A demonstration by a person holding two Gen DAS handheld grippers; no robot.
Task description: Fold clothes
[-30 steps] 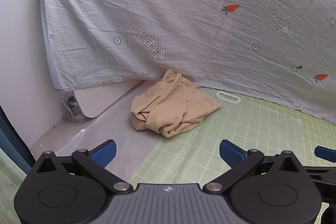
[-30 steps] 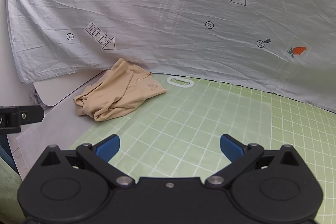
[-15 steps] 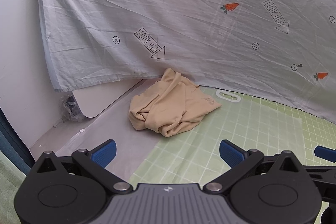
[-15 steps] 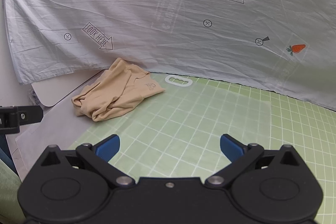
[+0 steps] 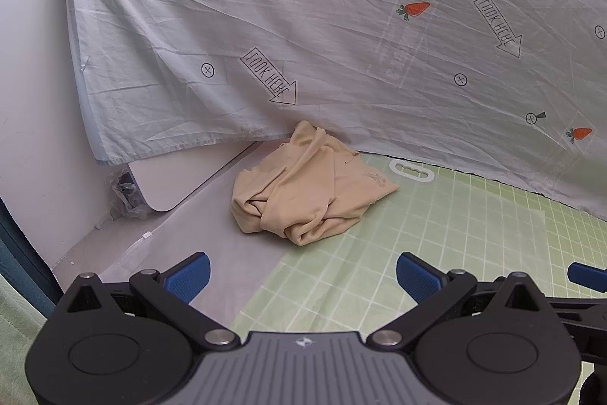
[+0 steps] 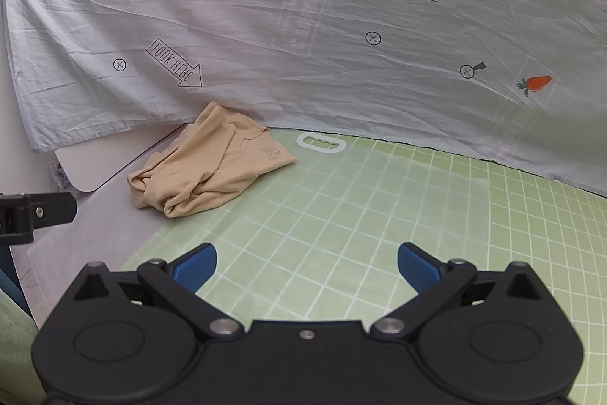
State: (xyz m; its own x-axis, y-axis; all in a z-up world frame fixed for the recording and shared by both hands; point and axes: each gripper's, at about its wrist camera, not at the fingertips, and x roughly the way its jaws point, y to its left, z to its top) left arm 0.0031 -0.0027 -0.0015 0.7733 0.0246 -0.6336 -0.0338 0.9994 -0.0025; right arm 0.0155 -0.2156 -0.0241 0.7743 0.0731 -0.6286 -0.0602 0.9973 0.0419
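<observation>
Across the back of both views hangs a pale printed sheet [image 5: 341,25], carrying carrots and arrow marks, draped down to the surface. Below it lies the green grid mat [image 6: 379,215], and to its left a translucent plastic film [image 5: 159,245] over the grey surface.

Task item: one beige garment [image 5: 307,192], crumpled in a heap, sits at the left rear of the mat, partly on the film, its far edge touching the hanging sheet. A white oval handle cut-out [image 6: 320,142] lies just beside it on the right. The garment is unfolded and untouched; folding has not begun.

Change noted: against the frames of a second ago, almost nothing has moved. The garment sits marginally lower and further left in the right wrist view, which suggests a slight drift of that tool rather than an approach. Judgement: the task stands at its opening step, with the reach toward the garment yet to be made.

Pose: left tool [image 5: 301,272] is held low over the mat's near-left edge, level, pointing at the garment but well apart from it, its blue pads [image 5: 189,274] spread wide with nothing between them. Right tool [image 6: 306,266] hangs alongside over the mat, likewise spread wide and empty, garment off to its left.
</observation>
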